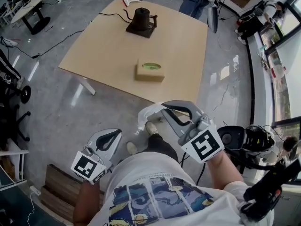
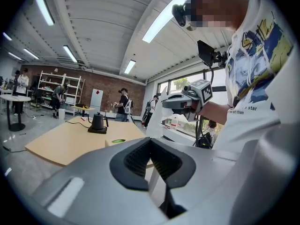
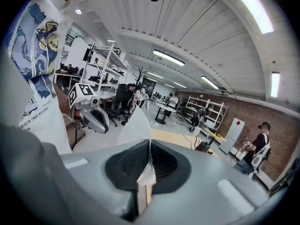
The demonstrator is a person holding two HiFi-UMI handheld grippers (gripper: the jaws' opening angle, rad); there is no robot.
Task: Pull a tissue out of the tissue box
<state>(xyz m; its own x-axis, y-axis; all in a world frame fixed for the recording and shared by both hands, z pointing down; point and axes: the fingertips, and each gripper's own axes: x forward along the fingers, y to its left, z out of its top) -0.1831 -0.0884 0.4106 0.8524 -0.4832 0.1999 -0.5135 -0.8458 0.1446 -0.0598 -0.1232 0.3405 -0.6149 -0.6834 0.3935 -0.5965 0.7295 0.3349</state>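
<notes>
Edge of tissue (image 3: 132, 125) hidden between 2 jaws of right gripper (image 3: 149, 146). Lower part of tissue box (image 2: 118, 142) masked by left gripper (image 2: 151, 140). Items on shelf (image 2: 47, 81) unresolved.

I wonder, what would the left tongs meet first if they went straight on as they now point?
Probably the thin white paper tissue hanging from the right tongs; depth is unclear, so the left tongs might instead reach the light wooden table.
</notes>
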